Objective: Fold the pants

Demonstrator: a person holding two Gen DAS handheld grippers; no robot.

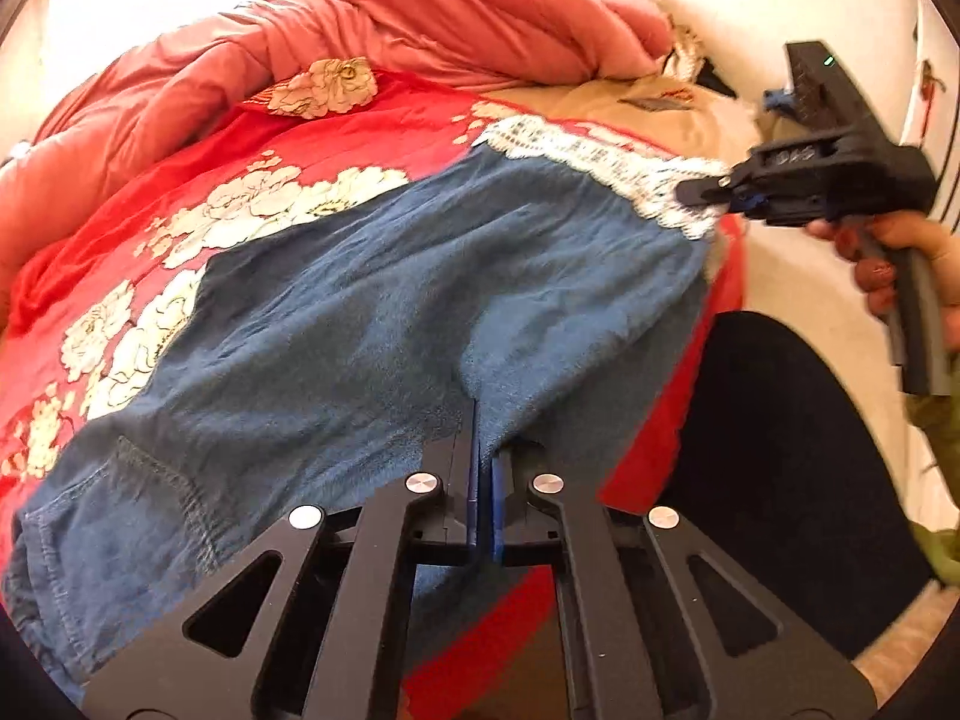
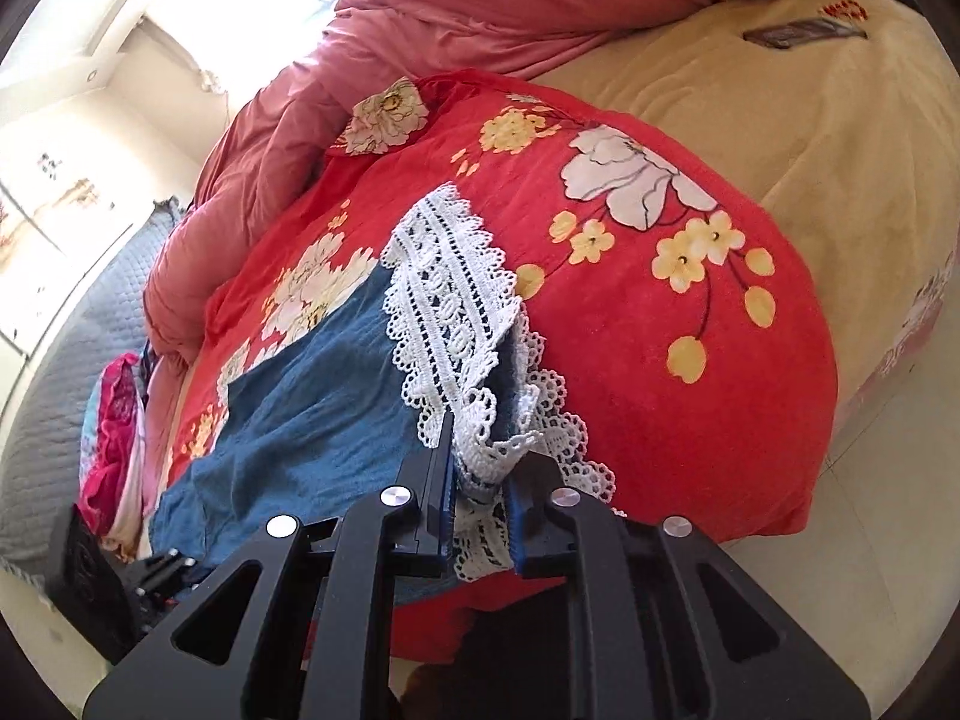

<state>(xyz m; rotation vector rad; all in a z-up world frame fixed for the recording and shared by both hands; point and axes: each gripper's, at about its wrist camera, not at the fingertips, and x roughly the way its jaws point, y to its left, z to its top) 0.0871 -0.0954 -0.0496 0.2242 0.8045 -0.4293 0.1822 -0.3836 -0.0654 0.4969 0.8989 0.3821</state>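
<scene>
Blue denim pants (image 1: 372,312) with white lace cuffs (image 1: 606,171) lie spread on a red floral bedspread (image 1: 252,138). My left gripper (image 1: 485,438) is shut on the near edge of the pants, between waist and cuff. My right gripper (image 1: 696,192) shows at the right of the left wrist view, pinching the lace cuff. In the right wrist view, my right gripper (image 2: 480,456) is shut on the bunched lace cuff (image 2: 456,306), with the blue pants (image 2: 300,414) stretching away to the left.
A pink quilt (image 1: 432,12) is heaped at the far side of the bed. A tan blanket (image 2: 780,120) covers the bed beyond the red spread. A dark object (image 1: 792,468) sits beside the bed edge. Bright clothes (image 2: 117,426) lie at the far left.
</scene>
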